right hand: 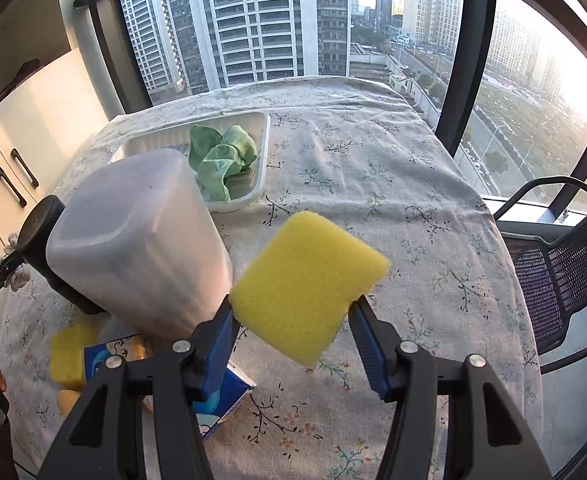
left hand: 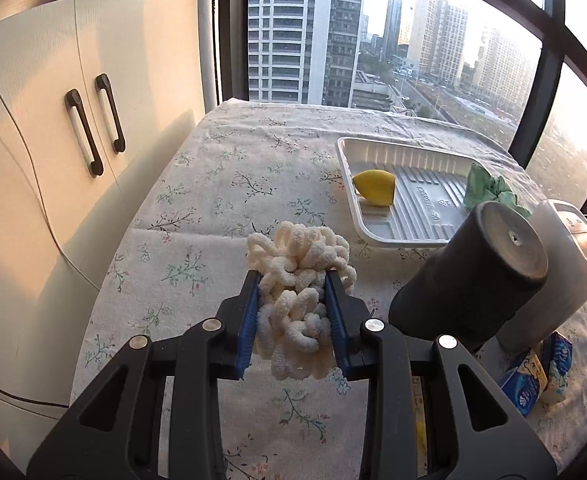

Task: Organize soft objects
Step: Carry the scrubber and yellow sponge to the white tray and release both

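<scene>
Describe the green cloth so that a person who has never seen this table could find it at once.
Find the table with the flowered tablecloth by the window, then the white ribbed tray on it. The green cloth lies crumpled at one end of that tray. It is the only green thing; the tray's other item is a yellow piece.

Three yellow sponges show: one [right hand: 309, 284] in the right tool [right hand: 293, 312], one [left hand: 374, 187] in the white tray [left hand: 373, 236], one [right hand: 67, 354] lying near left on the bench [right hand: 373, 168]. One cream chenille bundle [left hand: 297, 280], one green cloth [right hand: 221, 160], one tray, two upright containers, one blue packet [right hand: 221, 396].
</scene>
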Tool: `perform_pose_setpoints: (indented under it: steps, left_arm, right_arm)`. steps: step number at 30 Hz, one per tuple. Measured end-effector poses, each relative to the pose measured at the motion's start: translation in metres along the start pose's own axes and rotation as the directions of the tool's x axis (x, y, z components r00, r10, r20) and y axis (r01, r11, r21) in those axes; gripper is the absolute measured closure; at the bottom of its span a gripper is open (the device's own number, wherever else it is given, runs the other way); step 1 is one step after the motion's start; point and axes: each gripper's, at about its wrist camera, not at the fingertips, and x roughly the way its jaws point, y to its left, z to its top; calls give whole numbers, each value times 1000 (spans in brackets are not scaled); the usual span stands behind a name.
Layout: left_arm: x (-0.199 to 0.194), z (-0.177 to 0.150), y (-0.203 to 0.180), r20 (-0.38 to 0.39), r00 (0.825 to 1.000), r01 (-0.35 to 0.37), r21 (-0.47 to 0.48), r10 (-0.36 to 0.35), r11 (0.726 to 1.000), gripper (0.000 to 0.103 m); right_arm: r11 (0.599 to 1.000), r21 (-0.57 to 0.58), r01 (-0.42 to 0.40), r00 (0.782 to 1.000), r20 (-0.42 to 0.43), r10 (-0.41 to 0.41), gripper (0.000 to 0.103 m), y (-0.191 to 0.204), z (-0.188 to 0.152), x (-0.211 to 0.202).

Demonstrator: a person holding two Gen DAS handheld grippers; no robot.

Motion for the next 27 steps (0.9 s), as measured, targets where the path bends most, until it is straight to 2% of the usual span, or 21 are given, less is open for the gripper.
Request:
perform_pose_setpoints:
  steps: [6,12,15,19,23,27]
  left_arm:
    - [26,45,-7,41,999,-2,52,0,999,74]
    - [59,89,-21,62,998,9,122,-17,992,74]
    - [80,107,-34,36,998,42,161,-48,986,74]
    - [116,121,-59,-43,997,66,246,-57,967,74]
    - [134,127,-85,-95,990,127,301,-103,945,74]
    - [158,134,-101,-164,976,188,299,-144,936,74]
  right_arm:
    - [999,-30,16,999,37,-15,44,-5,45,19]
    - [996,-84,-18,996,89,26,44,10,99,34]
    - [992,-120,-43,994,96,54,44,23,124,44]
    - [973,-226,-53,993,88,74,44,51,153,64]
    - [950,-284,-131,990,7,139,44,73,175,96]
    - [942,-256,-218,974,-124,191,44,83,195,143]
